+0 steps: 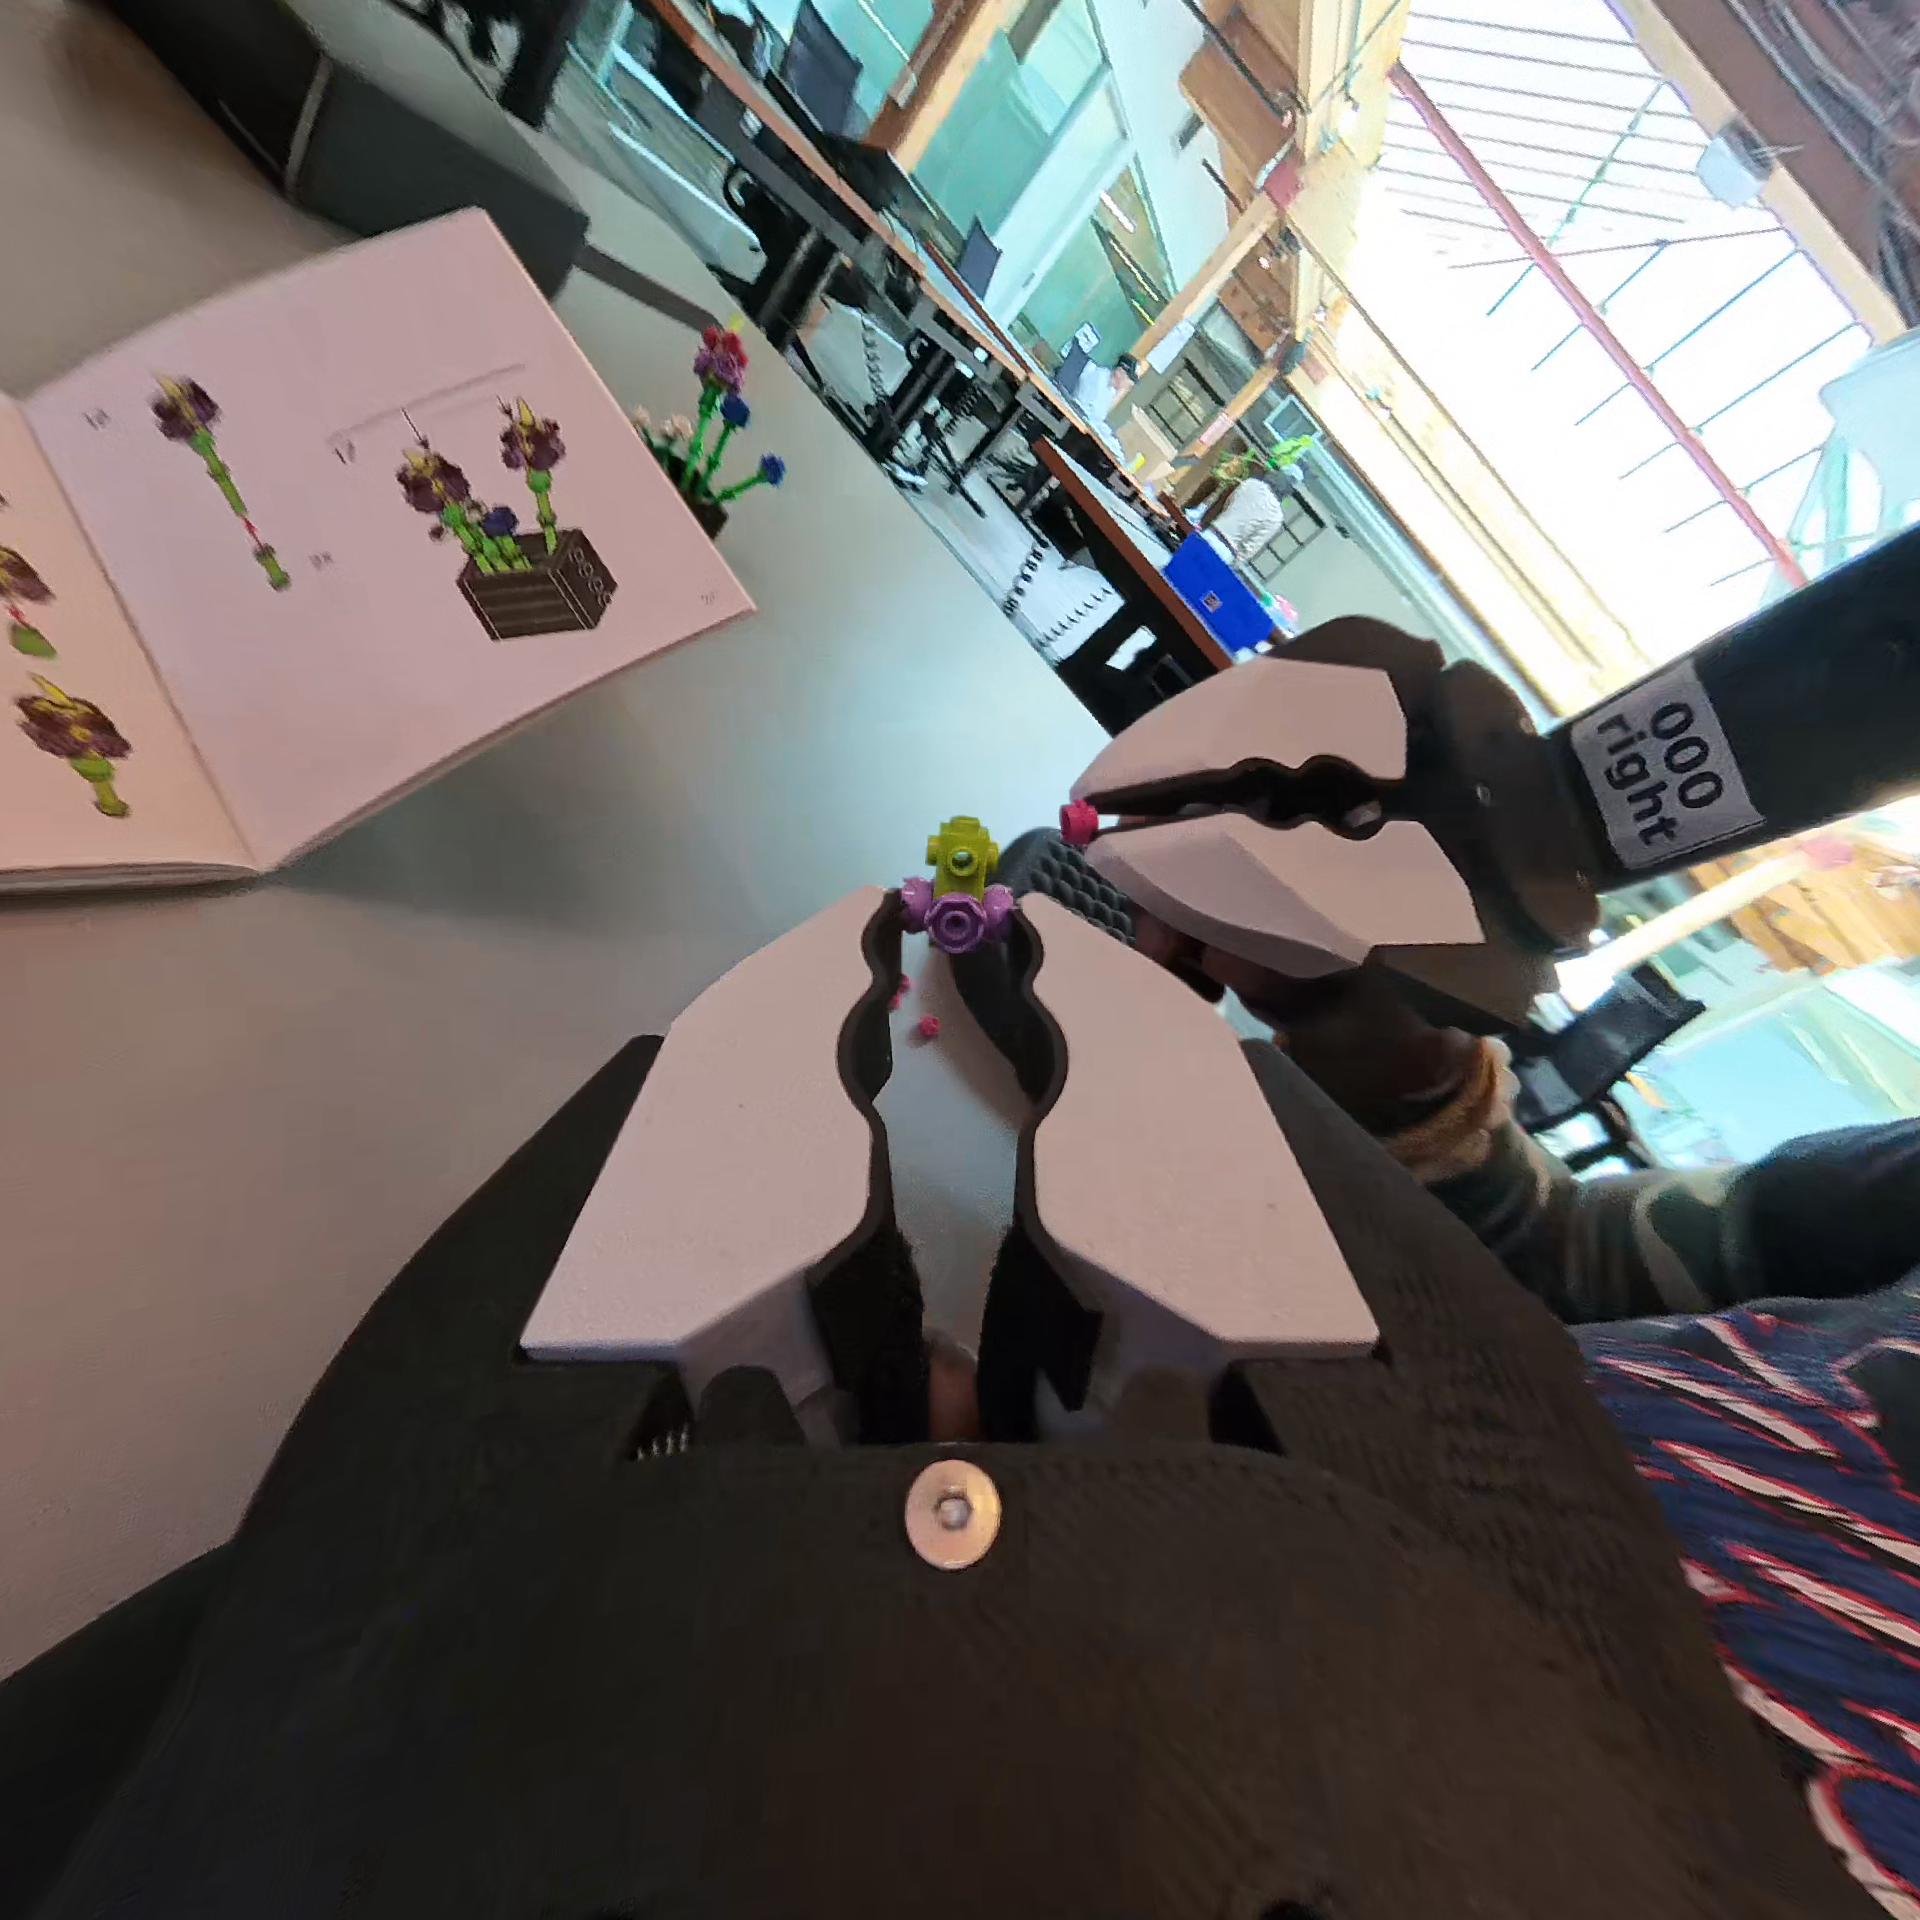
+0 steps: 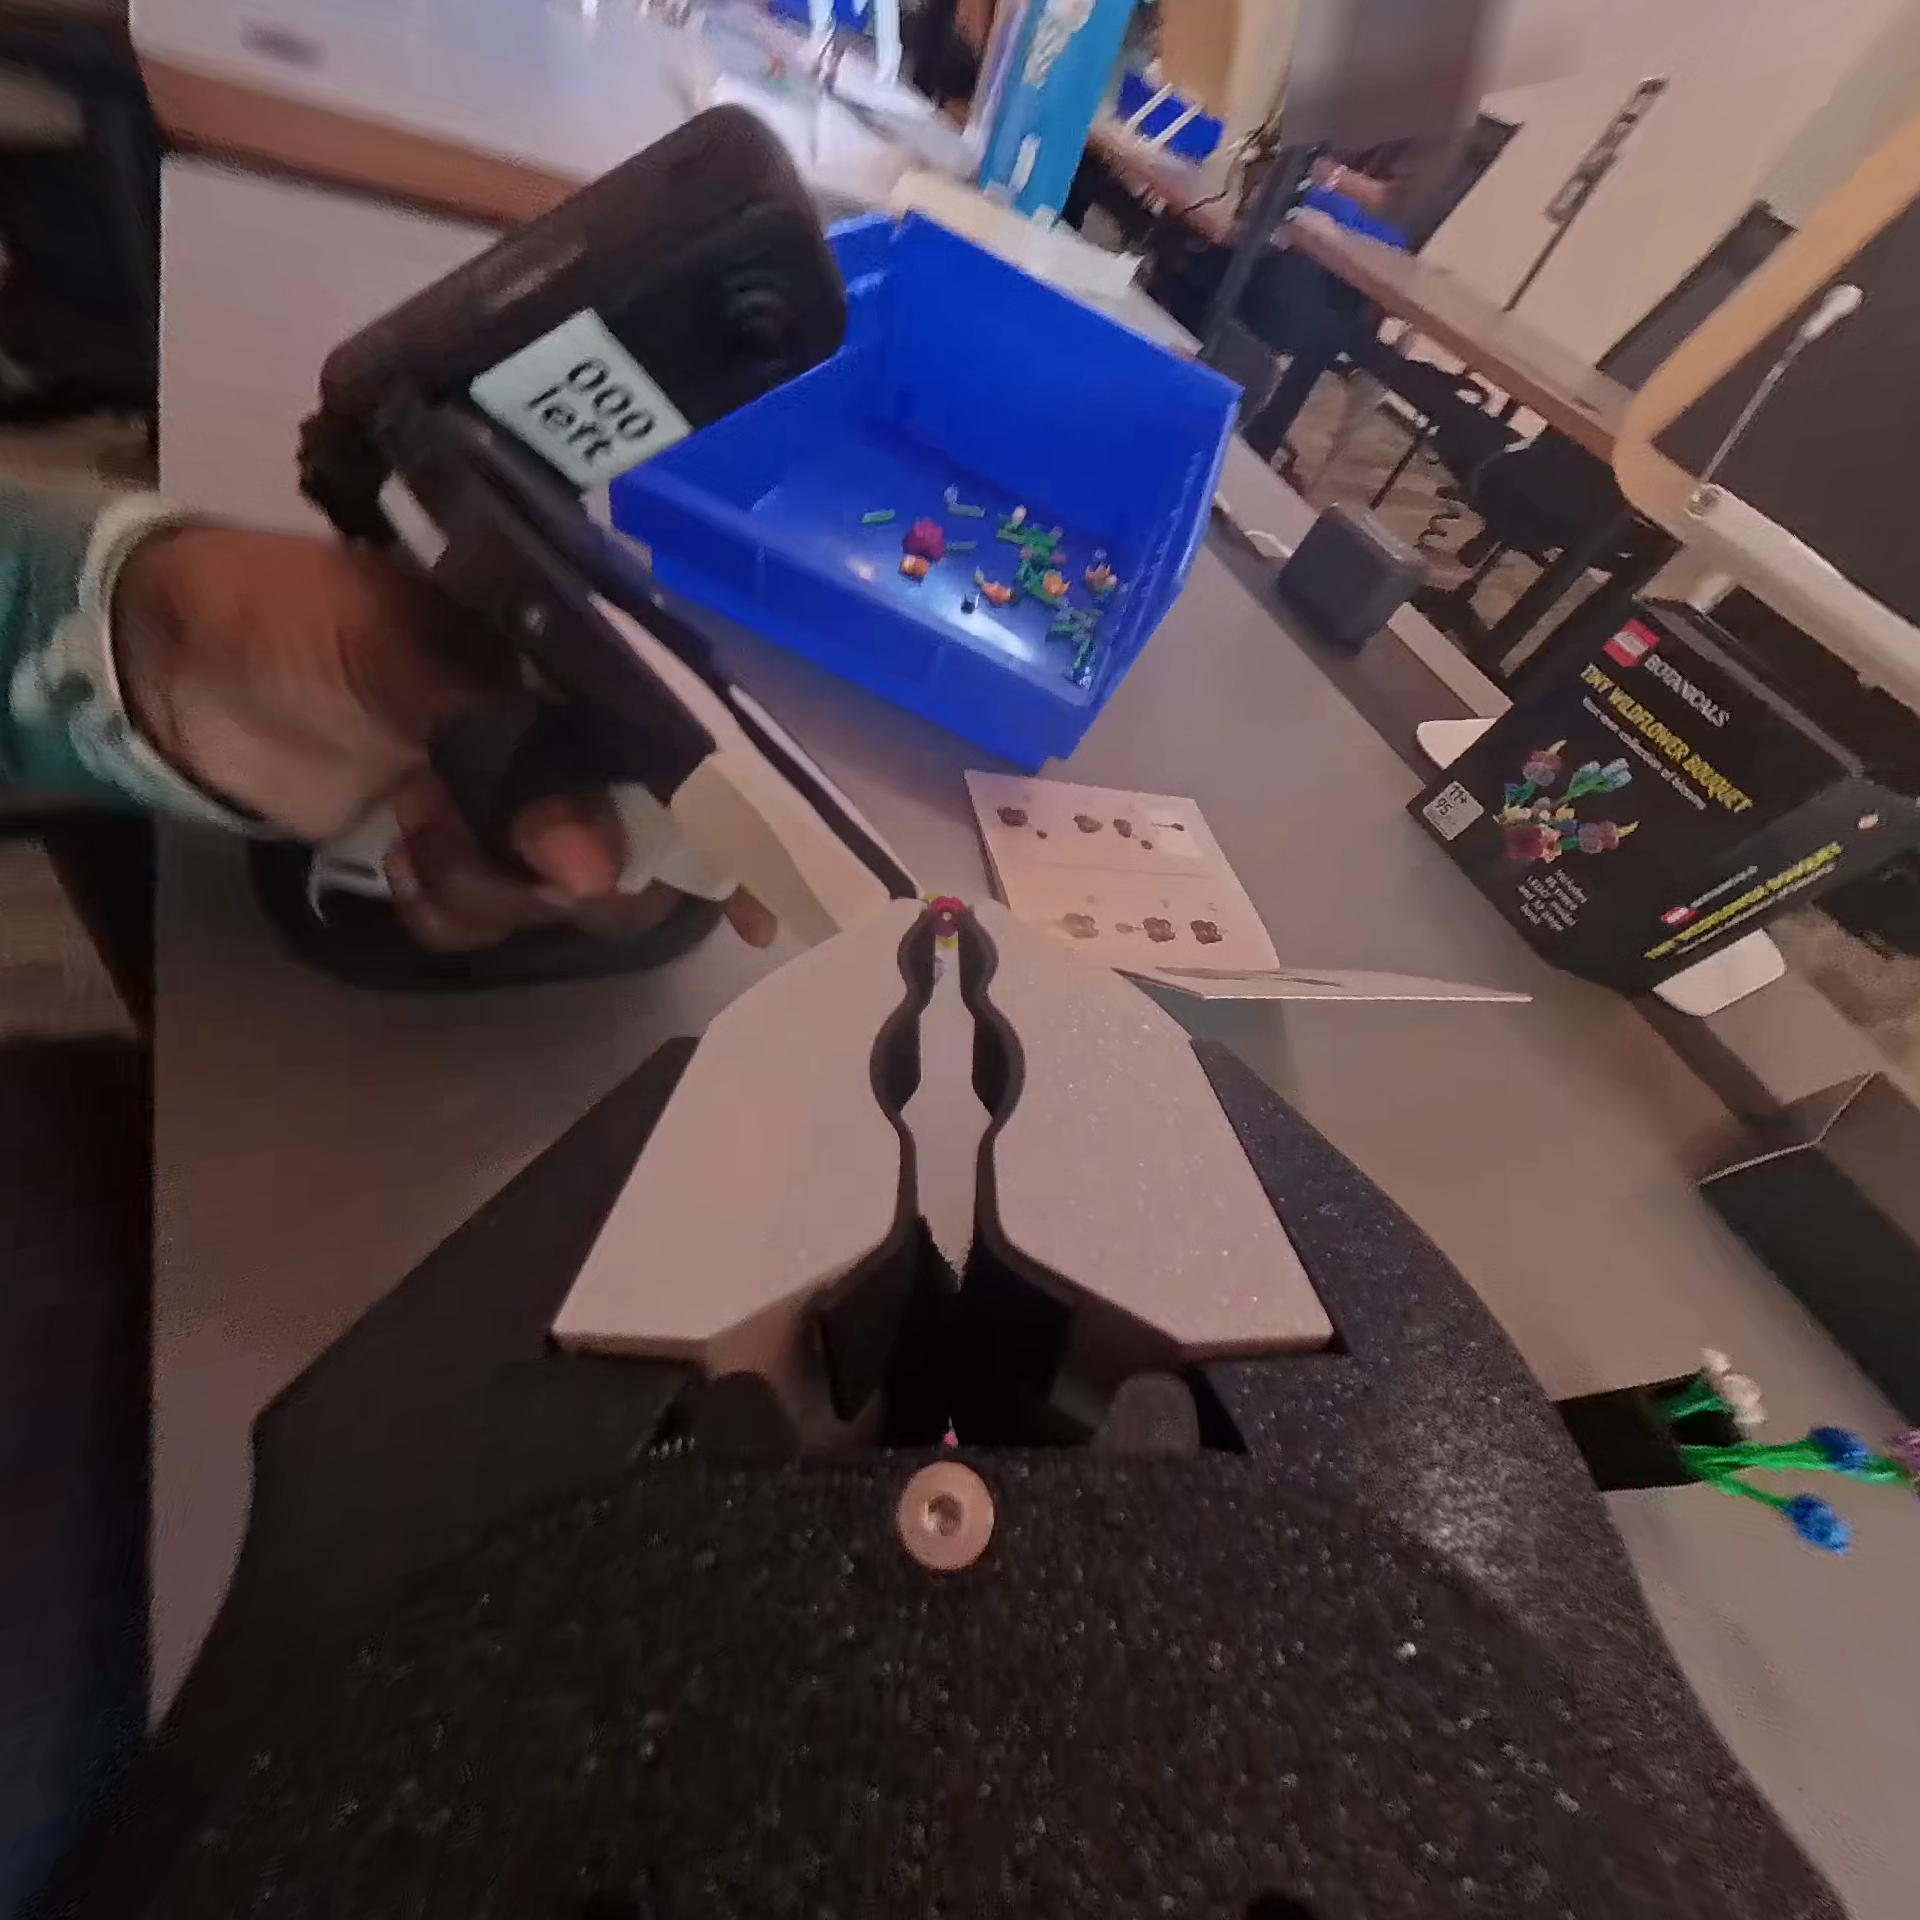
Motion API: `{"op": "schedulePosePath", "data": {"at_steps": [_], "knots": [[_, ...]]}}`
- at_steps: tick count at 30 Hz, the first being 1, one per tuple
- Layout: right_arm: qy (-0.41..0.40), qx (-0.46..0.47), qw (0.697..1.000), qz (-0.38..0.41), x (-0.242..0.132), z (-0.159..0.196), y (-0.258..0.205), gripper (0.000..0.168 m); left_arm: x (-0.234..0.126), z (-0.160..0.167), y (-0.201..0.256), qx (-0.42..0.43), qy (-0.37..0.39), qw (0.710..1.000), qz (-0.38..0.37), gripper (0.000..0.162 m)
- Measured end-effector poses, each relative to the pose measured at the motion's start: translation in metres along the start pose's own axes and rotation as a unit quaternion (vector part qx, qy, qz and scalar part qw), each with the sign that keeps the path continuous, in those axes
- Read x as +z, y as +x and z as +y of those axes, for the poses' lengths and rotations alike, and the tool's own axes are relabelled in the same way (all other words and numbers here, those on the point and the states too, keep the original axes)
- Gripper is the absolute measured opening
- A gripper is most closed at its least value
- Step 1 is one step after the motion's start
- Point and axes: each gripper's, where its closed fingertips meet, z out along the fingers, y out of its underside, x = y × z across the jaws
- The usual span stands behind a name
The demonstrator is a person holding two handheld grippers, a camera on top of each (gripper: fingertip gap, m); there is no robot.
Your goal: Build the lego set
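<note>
Blossom [image 1: 956, 894], light and fiddly, sits clenched in left tool [image 1: 954, 920]; right tool [image 1: 1086, 826] at two o'clock pinches pink stud [image 1: 1078, 821] by its rim.

Pale grey fingers [image 1: 727, 1122] on black bodies for both hand-held grippers. Lime-green stem with purple blossoms [image 1: 957, 883] pinched in the left hand-held gripper [image 1: 954, 914]. Tiny magenta stud [image 1: 1078, 821] in the right hand-held gripper [image 1: 1086, 826]. Bright blue bin [image 2: 935, 436] dotted with orange, green and pink bits. Plain grey desk [image 1: 416, 1039]. White booklet [image 1: 364, 499], purple-and-green pictures. Black box [image 2: 1662, 790], yellow lettering. Navy sleeve [image 1: 1787, 1538], red-and-white stripes.
</note>
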Motion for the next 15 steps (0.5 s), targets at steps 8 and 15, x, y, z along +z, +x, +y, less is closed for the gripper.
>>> {"op": "schedulePosePath", "data": {"at_steps": [8,15], "knots": [[0.076,0.176,0.981,0.024,0.0026,-0.004,-0.0046,0.004,-0.0041,-0.0083,0.0021,0.109,0.056,0.99,-0.076,0.019],[0.118,0.255,0.959,0.026,0.003,-0.005,-0.0024,0.004,-0.0036,-0.0086,0.0036,0.158,0.074,0.978,-0.116,0.019]]}}
